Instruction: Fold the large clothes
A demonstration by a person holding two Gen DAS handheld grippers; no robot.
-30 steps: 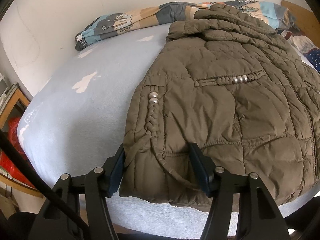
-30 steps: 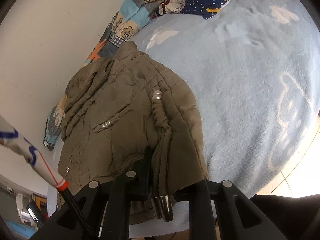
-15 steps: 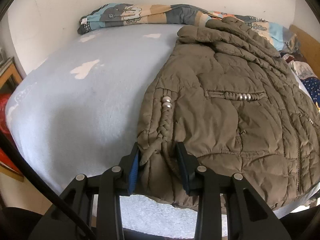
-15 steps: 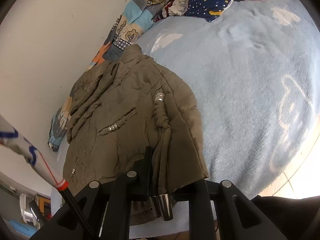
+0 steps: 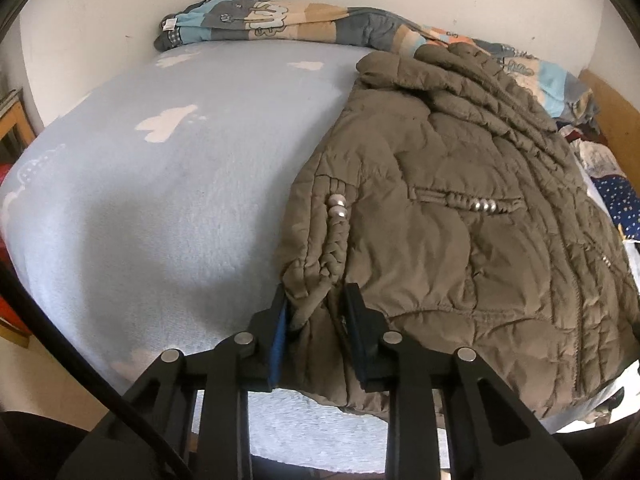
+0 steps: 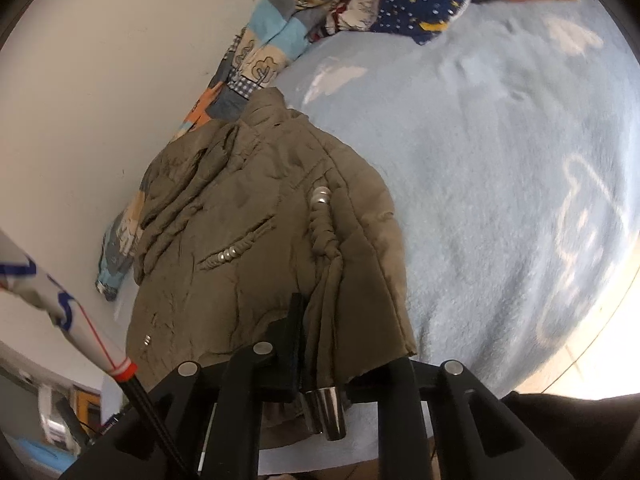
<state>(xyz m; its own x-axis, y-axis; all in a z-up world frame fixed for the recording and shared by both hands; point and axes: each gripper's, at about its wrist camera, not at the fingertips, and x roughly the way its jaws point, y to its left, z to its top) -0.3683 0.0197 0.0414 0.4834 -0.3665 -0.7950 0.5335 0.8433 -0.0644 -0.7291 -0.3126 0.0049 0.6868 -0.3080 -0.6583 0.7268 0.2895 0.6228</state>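
Note:
An olive-brown quilted jacket (image 5: 460,216) lies on a light blue bed (image 5: 168,208), its collar toward the wall. My left gripper (image 5: 316,312) is shut on the jacket's near hem corner by a braided cord with metal beads (image 5: 336,220). In the right wrist view the jacket (image 6: 248,248) hangs lifted at its near edge. My right gripper (image 6: 340,344) is shut on the other hem corner, where the fabric bunches between the fingers and a metal cord end (image 6: 326,412) dangles below.
A patchwork blanket (image 5: 280,20) lies along the wall behind the jacket. A navy star-print cloth (image 6: 420,4) and other clothes are piled at the bed's far end. The bed's sheet (image 6: 500,168) stretches to the right of the jacket. Furniture stands beside the bed (image 5: 12,120).
My left gripper has closed from open onto the jacket's hem corner and lifted it a little. My right gripper has kept its hold and risen slightly, pulling the hem up.

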